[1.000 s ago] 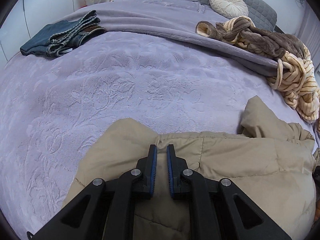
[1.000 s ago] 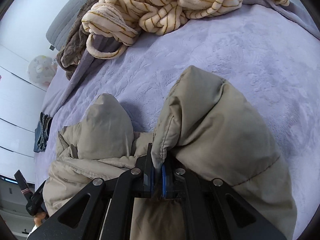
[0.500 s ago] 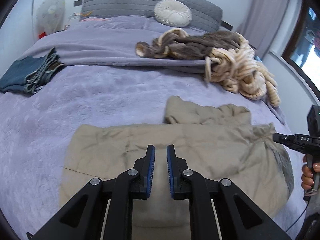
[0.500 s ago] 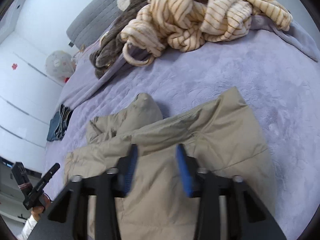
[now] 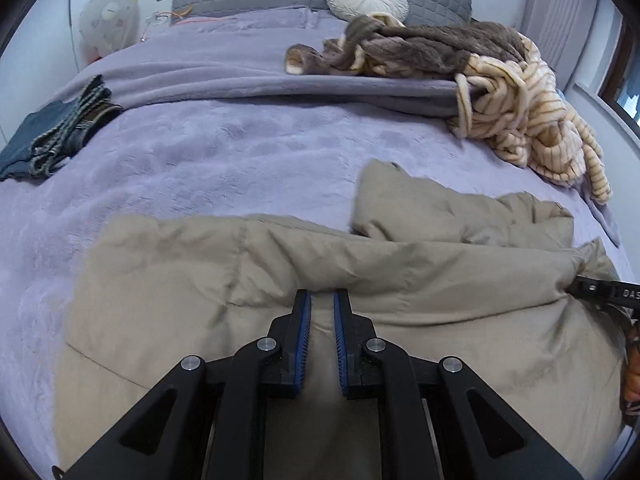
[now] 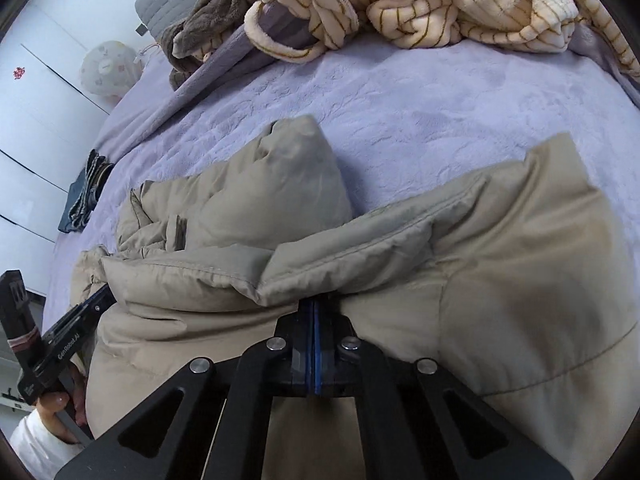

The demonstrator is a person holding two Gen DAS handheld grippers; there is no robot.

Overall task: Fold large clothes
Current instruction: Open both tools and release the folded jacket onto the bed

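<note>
The tan puffy coat point(image 5: 280, 280) lay spread on the purple bed point(image 5: 240, 152), at its near edge. The left gripper point(image 5: 320, 300) hung over the coat with a gap between its fingers — grasping nothing. The right gripper point(image 6: 314, 304) was pinched tight on a coat fold — right at its tips.

The left gripper point(image 5: 320, 300) and the right gripper point(image 6: 314, 304) are alike: matte black angular linkage arms with triangular cut-outs, joined by round silver screws, ending in fingers lined with ribbed blue pads point(image 5: 305, 340). Seen from the right wrist view, the left gripper's black body carries white lettering on its side and a pale band wrapped round its handle. The hand point(image 6: 60, 412) gripping that handle shows bare skin, a light-coloured fingernail and a white sleeve point(image 6: 34, 446).
</note>
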